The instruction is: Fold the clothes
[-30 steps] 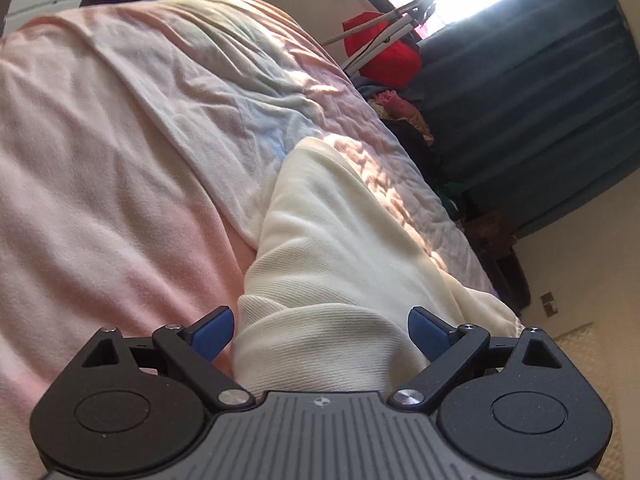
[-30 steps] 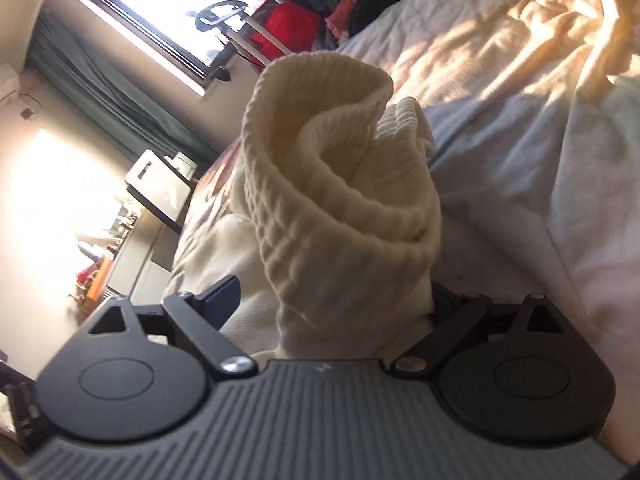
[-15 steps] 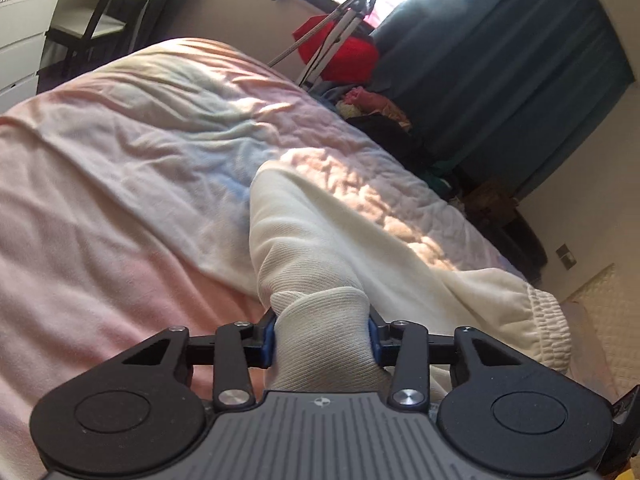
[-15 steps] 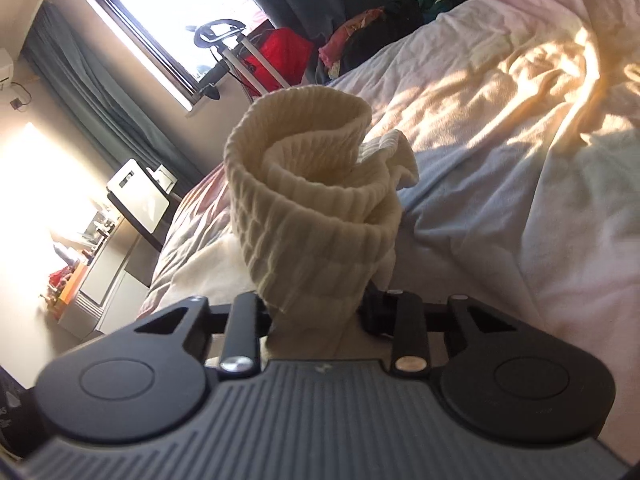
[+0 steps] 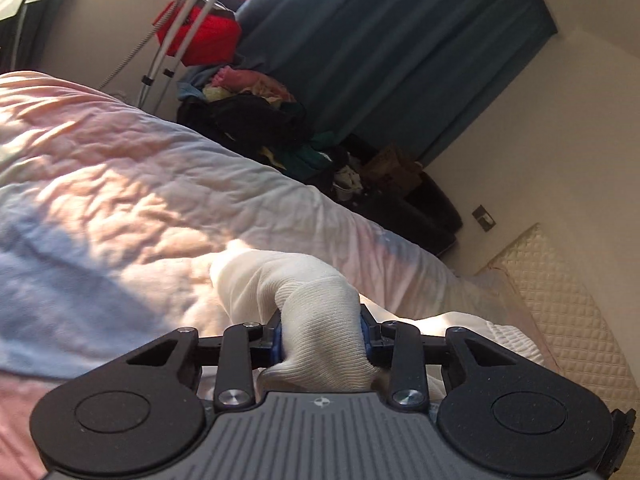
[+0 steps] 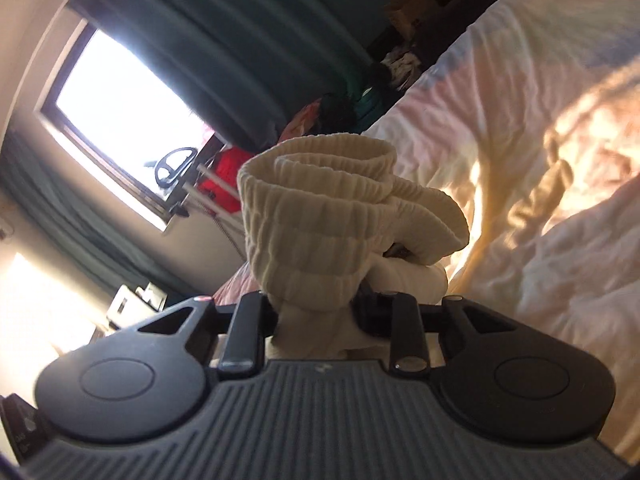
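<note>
L gripper (image 5: 320,340) is clamped on a bunched fold of the cream garment (image 5: 276,292), both blue pads pressed into the knit, w/ the rest of the cloth trailing down onto the pink-white bedspread (image 5: 120,184). R gripper (image 6: 316,312) pinches the garment's ribbed cuff (image 6: 316,200), which stands up above the jaws in 2 or 3 curled layers, clear of the bedspread (image 6: 520,120). Behind: dark curtain (image 5: 392,52), clothes pile (image 5: 260,112), red bag (image 5: 200,36), window (image 6: 120,96).
</note>
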